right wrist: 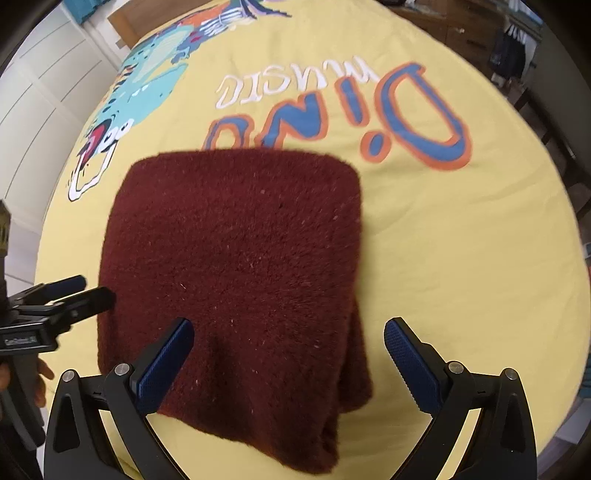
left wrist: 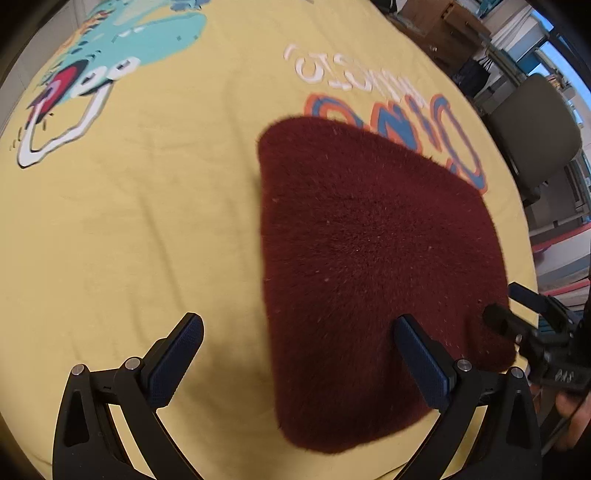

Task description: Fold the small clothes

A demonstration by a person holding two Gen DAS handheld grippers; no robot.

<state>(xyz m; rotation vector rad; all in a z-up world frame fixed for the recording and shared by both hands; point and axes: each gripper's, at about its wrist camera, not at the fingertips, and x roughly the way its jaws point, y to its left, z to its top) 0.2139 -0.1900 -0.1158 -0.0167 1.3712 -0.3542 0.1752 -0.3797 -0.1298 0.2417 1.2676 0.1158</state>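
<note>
A dark red fleecy garment point(left wrist: 369, 266) lies folded into a thick rectangle on a yellow cloth point(left wrist: 129, 240) printed with a dinosaur and lettering. My left gripper point(left wrist: 297, 325) hangs open over the garment's left edge, its right finger above the fleece and its left finger above bare yellow cloth. My right gripper point(right wrist: 290, 326) is open too, straddling the near right corner of the garment point(right wrist: 236, 266), where layered folds show along the right side. Neither gripper has anything between its pads. Each gripper appears at the edge of the other's view, at the garment's side.
The yellow cloth point(right wrist: 461, 258) covers the whole work surface. A grey chair point(left wrist: 535, 136) and cardboard boxes point(left wrist: 439, 22) stand beyond its right edge. White cupboard doors point(right wrist: 40, 122) are to the left. A person's hand point(right wrist: 40, 373) grips the left tool.
</note>
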